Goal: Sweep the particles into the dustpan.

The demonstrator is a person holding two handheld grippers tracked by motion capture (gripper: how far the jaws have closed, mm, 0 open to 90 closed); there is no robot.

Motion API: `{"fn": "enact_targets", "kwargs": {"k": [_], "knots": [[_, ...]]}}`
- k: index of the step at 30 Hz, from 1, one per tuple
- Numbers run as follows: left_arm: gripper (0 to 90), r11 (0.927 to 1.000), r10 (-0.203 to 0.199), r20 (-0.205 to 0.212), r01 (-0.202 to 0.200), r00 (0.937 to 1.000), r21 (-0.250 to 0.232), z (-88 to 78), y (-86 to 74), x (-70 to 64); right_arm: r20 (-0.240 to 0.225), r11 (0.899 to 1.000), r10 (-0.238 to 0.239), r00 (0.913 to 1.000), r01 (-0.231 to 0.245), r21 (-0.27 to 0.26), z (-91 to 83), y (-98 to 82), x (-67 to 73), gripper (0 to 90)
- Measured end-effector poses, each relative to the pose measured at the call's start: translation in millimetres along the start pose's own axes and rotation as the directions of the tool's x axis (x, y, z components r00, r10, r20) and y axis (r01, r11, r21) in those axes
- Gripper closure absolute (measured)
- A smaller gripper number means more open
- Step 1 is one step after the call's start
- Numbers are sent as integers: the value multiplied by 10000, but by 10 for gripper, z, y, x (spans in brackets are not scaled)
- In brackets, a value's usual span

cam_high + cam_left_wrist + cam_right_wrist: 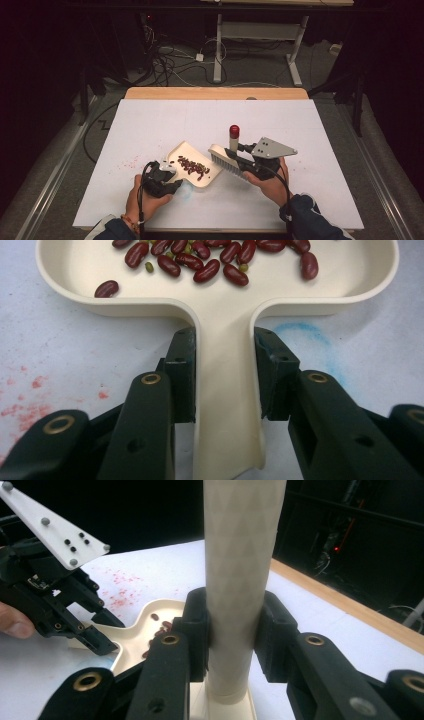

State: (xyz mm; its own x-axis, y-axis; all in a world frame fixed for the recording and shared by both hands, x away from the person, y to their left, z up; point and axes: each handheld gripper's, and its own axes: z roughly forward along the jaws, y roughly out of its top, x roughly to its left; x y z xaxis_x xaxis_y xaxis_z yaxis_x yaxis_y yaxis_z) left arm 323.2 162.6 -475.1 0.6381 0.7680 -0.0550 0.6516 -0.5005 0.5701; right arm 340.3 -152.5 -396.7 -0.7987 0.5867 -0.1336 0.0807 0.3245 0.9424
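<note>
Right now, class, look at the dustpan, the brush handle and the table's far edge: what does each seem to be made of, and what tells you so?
Dustpan: probably moulded plastic, cream, smooth with a soft sheen and rounded rim.
Brush handle: likely plastic too, cream and matt, with a faint diamond texture; its red tip could be rubber or plastic.
Table edge: looks like light wood or a wood-look laminate, tan and matt; grain is too small to tell.
</note>
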Motion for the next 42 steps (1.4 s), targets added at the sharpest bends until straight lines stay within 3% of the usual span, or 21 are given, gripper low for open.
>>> {"fn": "enact_targets", "kwargs": {"k": [4, 11, 20, 25, 32, 38, 42], "knots": [[642, 9989, -112, -119, 107, 9999, -459, -38, -24, 32, 249, 9999, 140, 9996, -138, -93, -104, 4, -97, 708], [642, 9963, -289, -155, 275, 9995, -814, -84, -62, 99, 634, 9994, 317, 9975, -310, -131, -241, -17, -238, 708], [643, 9964, -436, -568, 393, 9974, -745, -146, -122, 204, 776, 9997, 239, 9967, -241, 28, -267, -27, -268, 708], [643, 9939, -771, -728, 709, 9944, -841, -205, -170, 292, 752, 9995, 310, 9967, -316, 59, -350, -18, -302, 708], [642, 9880, -1314, -956, 1225, 9867, -937, -258, -239, 411, 537, 9970, 755, 9957, -761, 100, -637, 24, -409, 708], [642, 9870, -1472, -1017, 1393, 9839, -807, -231, -259, 462, 243, 9938, 1091, 9937, -1095, 190, -915, 47, -476, 707], [642, 9861, -1539, -1148, 1452, 9814, -804, -230, -260, 466, 22, 9941, 1007, 9949, -1007, 413, -1063, 61, -487, 707]]}}
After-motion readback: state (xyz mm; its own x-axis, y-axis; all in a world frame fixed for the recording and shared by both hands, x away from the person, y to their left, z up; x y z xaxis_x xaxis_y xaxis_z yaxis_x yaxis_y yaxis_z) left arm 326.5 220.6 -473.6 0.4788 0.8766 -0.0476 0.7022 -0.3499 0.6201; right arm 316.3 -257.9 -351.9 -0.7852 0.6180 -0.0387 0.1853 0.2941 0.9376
